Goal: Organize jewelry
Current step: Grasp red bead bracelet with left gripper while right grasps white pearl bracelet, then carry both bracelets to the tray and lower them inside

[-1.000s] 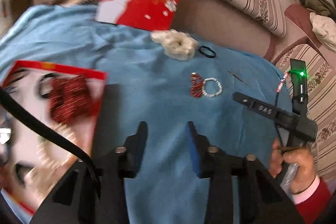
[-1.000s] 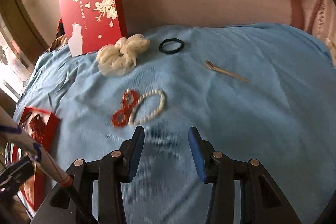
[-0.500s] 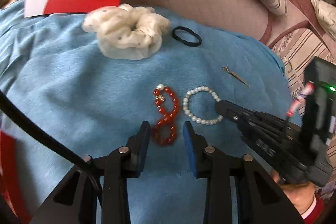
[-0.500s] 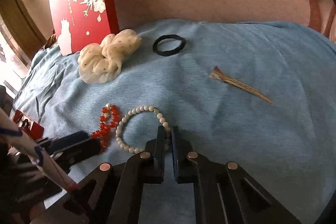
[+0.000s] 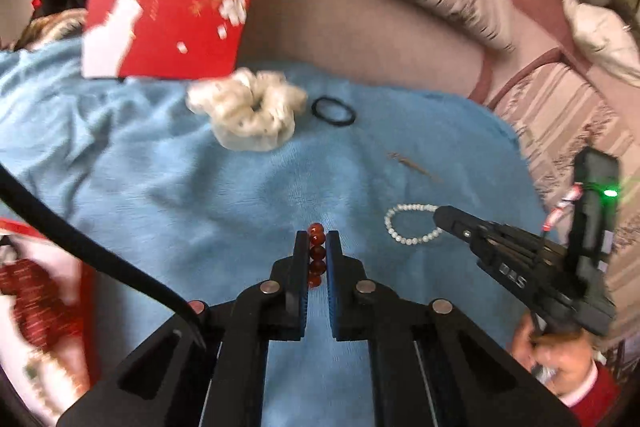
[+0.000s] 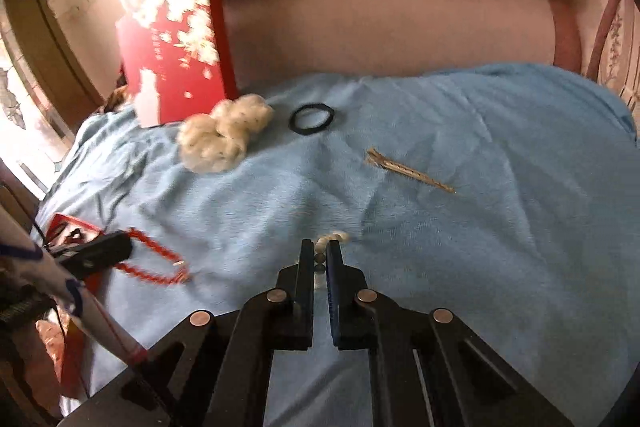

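My left tongs (image 5: 317, 247) are pinched tight on the red bead bracelet (image 5: 315, 254), and the beads run in a line between the two tips. My right tongs (image 6: 319, 254) are pinched on the white pearl bracelet (image 6: 330, 239); a few pearls poke out past the tips. Both bracelets are low over the blue blanket (image 6: 460, 247). On the blanket, in the right view, the fluffy cream scrunchie (image 6: 218, 139) is at 10 o'clock, the black hair tie (image 6: 311, 119) at 12 o'clock beside it, and the thin gold hair clip (image 6: 408, 171) at 1 o'clock. A red flowered box (image 6: 176, 55) stands behind the scrunchie.
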The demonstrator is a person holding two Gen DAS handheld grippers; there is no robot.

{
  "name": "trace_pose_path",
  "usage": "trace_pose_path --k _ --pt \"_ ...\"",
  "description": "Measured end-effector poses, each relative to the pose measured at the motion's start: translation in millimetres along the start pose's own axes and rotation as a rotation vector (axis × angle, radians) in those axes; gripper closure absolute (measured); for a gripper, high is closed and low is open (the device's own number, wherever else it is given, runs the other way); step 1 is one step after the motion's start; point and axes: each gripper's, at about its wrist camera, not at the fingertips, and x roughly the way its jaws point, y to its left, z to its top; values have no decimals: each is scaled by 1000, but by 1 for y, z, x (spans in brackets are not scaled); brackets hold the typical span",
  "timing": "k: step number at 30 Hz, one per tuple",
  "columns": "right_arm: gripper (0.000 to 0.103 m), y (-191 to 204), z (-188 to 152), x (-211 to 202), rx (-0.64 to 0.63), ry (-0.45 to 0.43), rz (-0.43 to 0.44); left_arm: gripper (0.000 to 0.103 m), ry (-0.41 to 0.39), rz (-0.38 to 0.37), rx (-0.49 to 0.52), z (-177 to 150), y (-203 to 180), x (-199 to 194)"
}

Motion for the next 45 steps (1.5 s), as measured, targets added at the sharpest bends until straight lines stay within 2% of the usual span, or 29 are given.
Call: trace_pose_path --k 7,11,15,18,22,28,34,39,45 --pt "97 51 -5 -53 -75 -41 52 96 -52 35 50 -18 22 -113" --pt "97 96 -11 -71 -141 -47 94 96 -55 130 47 -34 55 -162" --pt "97 142 -18 -79 -205 -41 137 96 -21 208 6 -51 97 -182" --pt "97 177 -24 -78 -259 -29 162 96 -3 243 -31 -62 127 -188" --pt "97 218 -29 -71 -317 -4 187 96 17 241 -89 -75 162 -187" --pt "97 277 -35 -46 -368 53 225 96 54 256 -133 -82 201 -160" --pt "97 331 -32 -9 -403 109 252 96 77 259 -225 -88 253 -140" --pt "96 369 -24 31 -368 168 304 96 61 224 -293 -93 282 -138" --pt "96 399 -14 64 -282 208 406 96 38 191 -308 -97 291 -138"
